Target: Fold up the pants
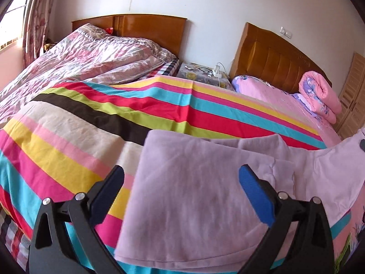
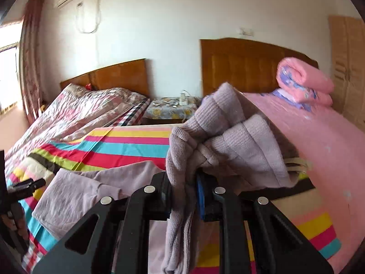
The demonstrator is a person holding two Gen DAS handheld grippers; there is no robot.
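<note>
Right claw (image 2: 183,196) is clamped on the ribbed cuffs of the pants (image 2: 205,137), holding that end up off the bed (image 2: 319,141). Left claw (image 1: 181,182) is wide apart with nothing in it, hovering over the rest of the pants, which lie flat on the striped sheet (image 1: 114,114). Looks like the fold-over step: leg ends get carried across onto the flat part. Next move probably needs the cuffs lined up square with the far edge before letting go.
</note>
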